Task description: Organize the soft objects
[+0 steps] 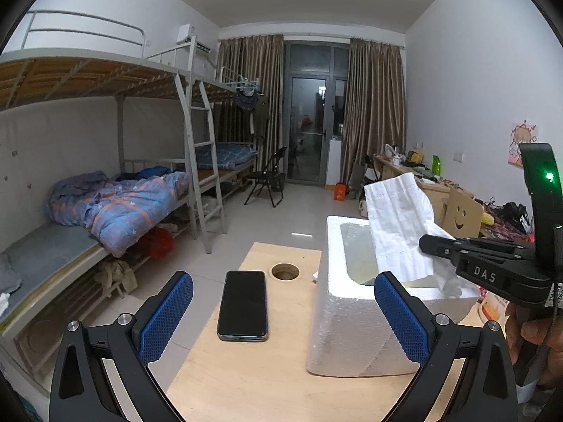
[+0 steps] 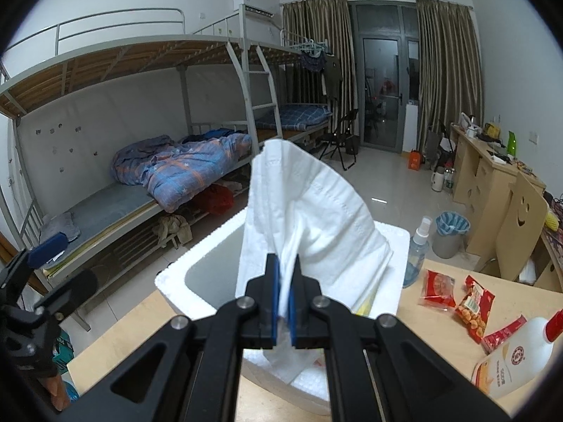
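A white tissue [image 2: 309, 211] is pinched in my right gripper [image 2: 285, 274], which is shut on it and holds it above a white foam box [image 2: 176, 281]. In the left wrist view the same tissue [image 1: 397, 221] stands over the foam box [image 1: 337, 316], held by the right gripper [image 1: 427, 242] coming in from the right. My left gripper [image 1: 281, 320] is open and empty, low over the wooden table [image 1: 246, 387], its blue pads [image 1: 165, 320] on either side of a phone and the box's near corner.
A black phone [image 1: 242, 306] lies on the table left of the box, near a round cable hole [image 1: 285, 271]. Right of the box lie red snack packets [image 2: 471, 302], a spray bottle [image 2: 417, 249] and a white jug [image 2: 513, 355]. Bunk beds stand at the left, desks at the right.
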A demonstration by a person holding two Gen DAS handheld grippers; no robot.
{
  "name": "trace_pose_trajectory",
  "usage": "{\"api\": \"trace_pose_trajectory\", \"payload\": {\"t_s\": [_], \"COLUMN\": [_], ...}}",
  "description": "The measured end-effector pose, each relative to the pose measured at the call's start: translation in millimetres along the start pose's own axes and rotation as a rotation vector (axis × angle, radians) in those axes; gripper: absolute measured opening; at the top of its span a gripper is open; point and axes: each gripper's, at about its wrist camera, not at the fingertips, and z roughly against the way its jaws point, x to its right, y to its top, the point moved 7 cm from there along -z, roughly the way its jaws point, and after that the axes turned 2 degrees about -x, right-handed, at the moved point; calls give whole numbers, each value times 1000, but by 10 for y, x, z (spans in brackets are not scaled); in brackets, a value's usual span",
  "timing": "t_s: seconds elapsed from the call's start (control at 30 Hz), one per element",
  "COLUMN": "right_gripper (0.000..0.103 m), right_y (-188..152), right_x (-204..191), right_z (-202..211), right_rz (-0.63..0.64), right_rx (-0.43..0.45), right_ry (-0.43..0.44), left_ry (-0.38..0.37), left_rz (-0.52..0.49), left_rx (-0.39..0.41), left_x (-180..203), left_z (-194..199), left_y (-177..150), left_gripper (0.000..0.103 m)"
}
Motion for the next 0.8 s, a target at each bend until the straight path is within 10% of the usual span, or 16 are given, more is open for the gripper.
{"api": "trace_pose_trajectory", "payload": {"t_s": [0.17,0.3,0.8], "right_gripper": [16,81,84], "right_y": [-15,1,3], "right_x": [-1,-1,-23], "right_z": [-8,27,183], "right_rz": [-2,6,8], "right_rx": [-6,16,46], "right_ry": [-5,-30,-18], "left_ry": [0,-2,-9], "left_rz": [-1,0,6], "left_rx": [2,5,10], "left_x": [13,21,18], "left_z": [12,16,74], "left_y": [-3,3,-9], "left_gripper": [103,103,103]}}
